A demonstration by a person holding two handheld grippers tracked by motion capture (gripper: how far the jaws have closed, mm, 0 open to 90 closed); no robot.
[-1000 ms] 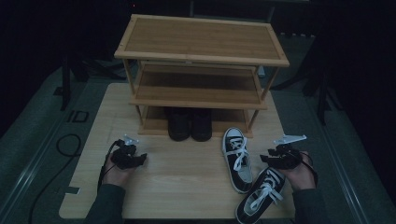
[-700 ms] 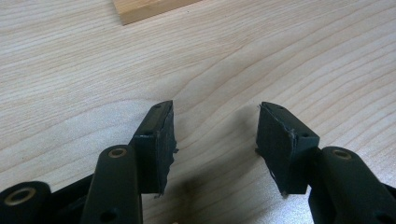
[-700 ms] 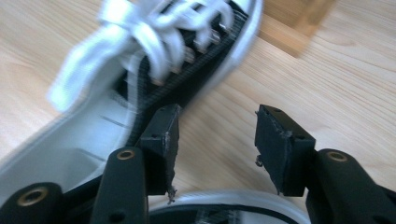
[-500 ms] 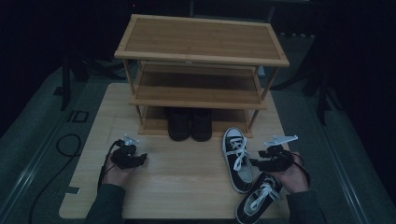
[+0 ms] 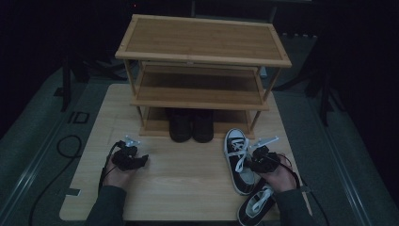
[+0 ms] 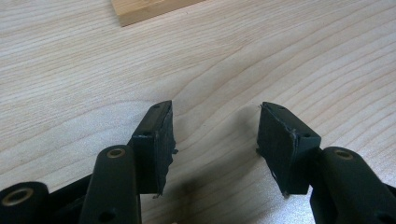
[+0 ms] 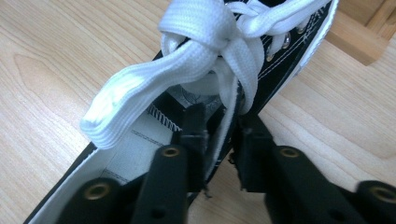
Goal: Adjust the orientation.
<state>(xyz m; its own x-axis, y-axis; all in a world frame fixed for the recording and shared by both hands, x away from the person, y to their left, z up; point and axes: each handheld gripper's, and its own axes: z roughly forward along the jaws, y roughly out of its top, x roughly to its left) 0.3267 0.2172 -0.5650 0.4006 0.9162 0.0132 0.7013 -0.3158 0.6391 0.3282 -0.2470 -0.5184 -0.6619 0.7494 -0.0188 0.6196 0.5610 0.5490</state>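
A black-and-white sneaker (image 5: 237,141) stands on the wooden table (image 5: 188,183), toe toward the shoe rack (image 5: 202,61). My right gripper (image 5: 251,162) is at its heel end. In the right gripper view its jaws have just been closing: one jaw is inside the sneaker (image 7: 135,135), the other outside, and my right gripper (image 7: 222,158) pinches the collar wall and a strand of white lace (image 7: 187,70). A second sneaker (image 5: 256,207) lies at the table's front edge under my right wrist. My left gripper (image 5: 141,160) rests open on the left; the left gripper (image 6: 215,140) has bare wood between its pads.
The three-tier bamboo rack stands at the back of the table, a pair of black boots (image 5: 191,125) on its lowest level. A foot of the rack (image 6: 149,9) lies ahead of the left gripper. A cable (image 5: 66,146) loops on the floor at left.
My right hand has moved left to the upright sneaker's heel, and its jaws have gone from wide apart to closed over the collar. The left hand has kept still.
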